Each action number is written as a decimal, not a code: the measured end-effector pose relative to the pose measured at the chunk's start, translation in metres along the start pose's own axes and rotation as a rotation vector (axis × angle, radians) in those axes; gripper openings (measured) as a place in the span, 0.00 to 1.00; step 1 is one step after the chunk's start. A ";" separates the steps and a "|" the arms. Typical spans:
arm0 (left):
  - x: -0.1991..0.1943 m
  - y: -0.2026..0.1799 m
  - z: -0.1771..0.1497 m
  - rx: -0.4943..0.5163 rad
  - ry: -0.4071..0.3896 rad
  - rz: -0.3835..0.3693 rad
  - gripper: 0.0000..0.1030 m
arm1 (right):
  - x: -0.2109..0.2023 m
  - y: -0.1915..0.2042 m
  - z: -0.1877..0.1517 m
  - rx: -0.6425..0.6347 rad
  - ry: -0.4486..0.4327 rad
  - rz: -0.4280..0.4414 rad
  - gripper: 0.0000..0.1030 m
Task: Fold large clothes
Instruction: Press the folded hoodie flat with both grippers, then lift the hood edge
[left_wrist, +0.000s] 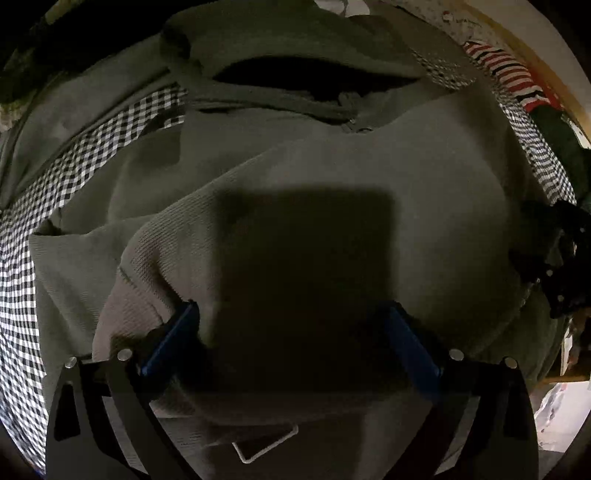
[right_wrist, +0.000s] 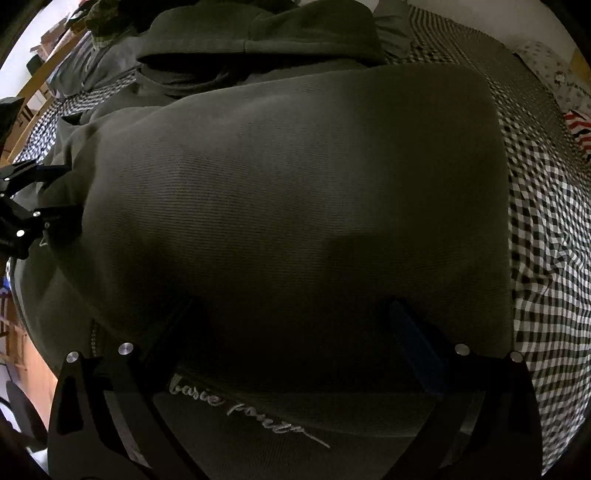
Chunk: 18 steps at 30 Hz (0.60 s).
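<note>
A dark olive hoodie (left_wrist: 314, 162) lies on the bed, its hood (left_wrist: 295, 48) at the far end and a zip pull (left_wrist: 354, 123) below it. A folded layer of its ribbed fabric bulges up towards the camera. My left gripper (left_wrist: 291, 343) hangs just above this fold, open, blue pads (left_wrist: 173, 339) wide apart over the cloth. In the right wrist view the same hoodie (right_wrist: 295, 184) fills the frame, with pale embroidered script (right_wrist: 243, 410) near the bottom. My right gripper (right_wrist: 295, 339) is open above it. Each gripper shows at the other view's edge: right gripper (left_wrist: 554, 258), left gripper (right_wrist: 22, 206).
A black-and-white checked sheet (right_wrist: 546, 240) covers the bed around the hoodie, checked sheet (left_wrist: 92, 155). A red, white and black striped garment (left_wrist: 506, 74) lies at the far right, with dark green cloth (left_wrist: 557, 136) beside it. A wooden bed rail (right_wrist: 33, 85) runs along the left.
</note>
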<state>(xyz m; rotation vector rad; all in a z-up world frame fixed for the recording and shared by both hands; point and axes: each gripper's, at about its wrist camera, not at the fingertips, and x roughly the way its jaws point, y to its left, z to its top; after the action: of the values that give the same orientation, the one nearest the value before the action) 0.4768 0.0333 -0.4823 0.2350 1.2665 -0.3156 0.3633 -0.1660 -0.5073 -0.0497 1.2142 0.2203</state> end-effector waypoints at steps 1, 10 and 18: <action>-0.002 -0.001 0.000 0.004 0.003 -0.002 0.95 | -0.002 -0.001 0.003 0.001 0.012 0.001 0.98; -0.065 0.039 0.054 -0.200 -0.167 -0.287 0.95 | -0.073 -0.022 0.064 0.235 -0.213 0.322 0.98; 0.009 0.089 0.109 -0.687 -0.110 -0.694 0.95 | 0.024 -0.069 0.130 0.696 -0.060 0.746 0.98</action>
<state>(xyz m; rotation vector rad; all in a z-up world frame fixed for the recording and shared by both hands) 0.6085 0.0781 -0.4598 -0.8144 1.2445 -0.4517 0.5051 -0.2101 -0.4893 1.0195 1.1497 0.4285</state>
